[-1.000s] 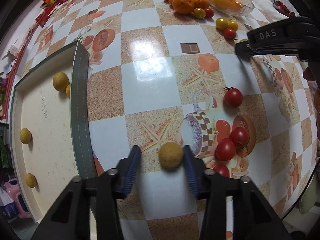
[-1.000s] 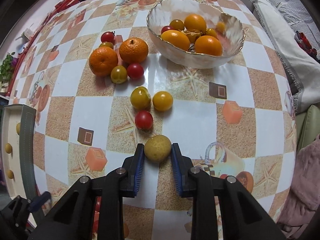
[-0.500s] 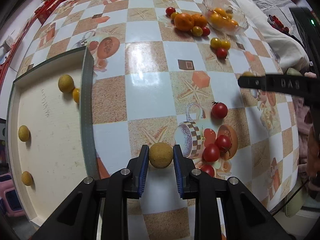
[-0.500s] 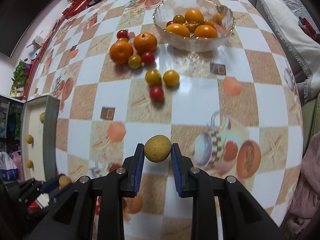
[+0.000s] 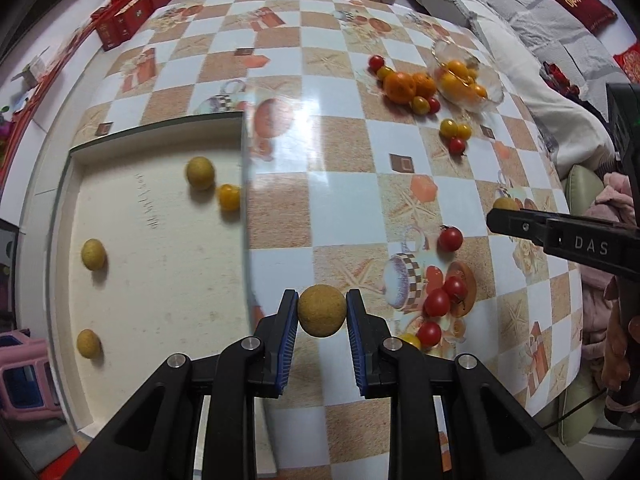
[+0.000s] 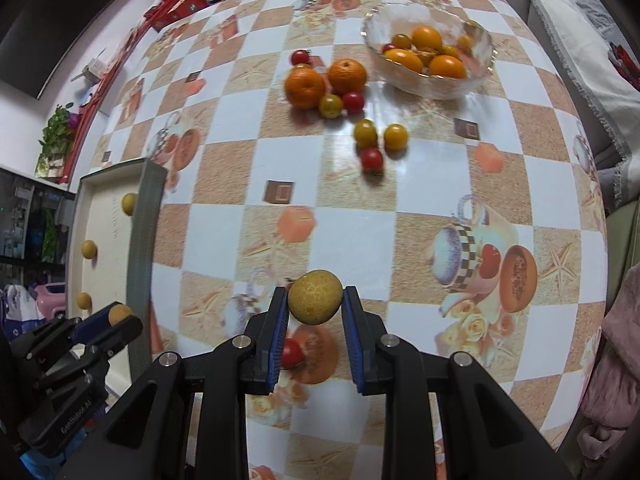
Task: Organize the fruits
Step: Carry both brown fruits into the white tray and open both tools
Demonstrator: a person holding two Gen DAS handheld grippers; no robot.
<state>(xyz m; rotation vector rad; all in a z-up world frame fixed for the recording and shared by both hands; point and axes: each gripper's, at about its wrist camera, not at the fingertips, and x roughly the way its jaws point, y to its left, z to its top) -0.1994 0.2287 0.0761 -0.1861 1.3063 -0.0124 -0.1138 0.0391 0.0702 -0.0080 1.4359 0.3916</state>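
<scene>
Left wrist: tray (image 5: 244, 152) with 4 fruits, both jaws each pinching 1 longan (image 5: 322, 311).

Tray (image 5: 244, 200) left on table (image 5: 348, 200); bowl (image 6: 430, 84) far right; oranges (image 6: 324, 80), tomatoes (image 5: 444, 300) between.

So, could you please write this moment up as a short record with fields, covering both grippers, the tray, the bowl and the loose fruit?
left gripper: shut on a tan round fruit, lifted off the table
right gripper: shut on a yellow-tan round fruit, lifted off the table
tray: four tan round fruits and one yellow tomato inside
glass bowl: oranges and small tomatoes inside
loose on the tablecloth: two oranges, red and yellow cherry tomatoes
</scene>
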